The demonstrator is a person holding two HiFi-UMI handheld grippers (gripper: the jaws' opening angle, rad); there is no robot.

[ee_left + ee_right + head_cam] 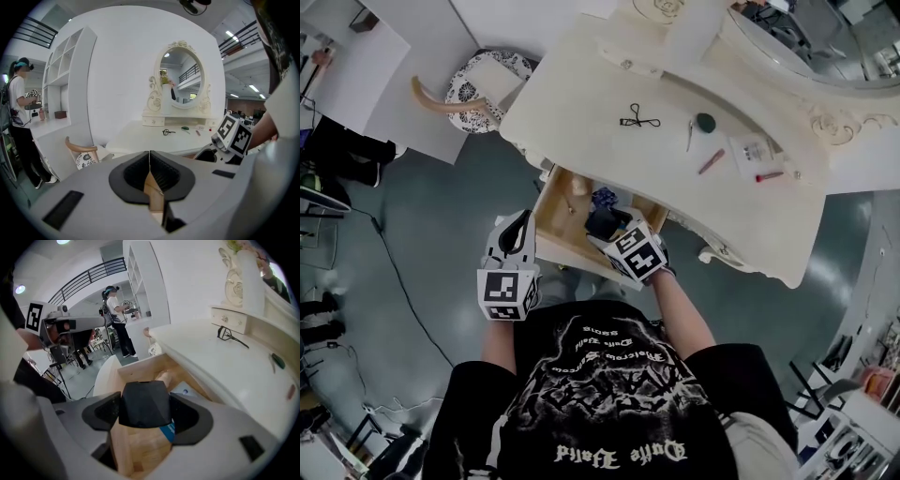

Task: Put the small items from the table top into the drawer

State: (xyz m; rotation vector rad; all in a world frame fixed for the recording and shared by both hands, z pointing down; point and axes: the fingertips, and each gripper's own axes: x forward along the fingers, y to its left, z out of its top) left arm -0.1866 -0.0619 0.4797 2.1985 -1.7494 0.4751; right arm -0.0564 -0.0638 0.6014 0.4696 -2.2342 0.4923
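Cream worktop [581, 103] behind the drawer [553, 202]; above the drawer my right claw [145, 413] pinches a black faceted case [143, 399] by its sides: likely light, rigid, slick. Left claw [150, 173] closed, empty.

The drawer [551, 211] juts out under the table [581, 103] front, the eyelash curler [639, 119] on top behind it, the chair [478, 86] left.
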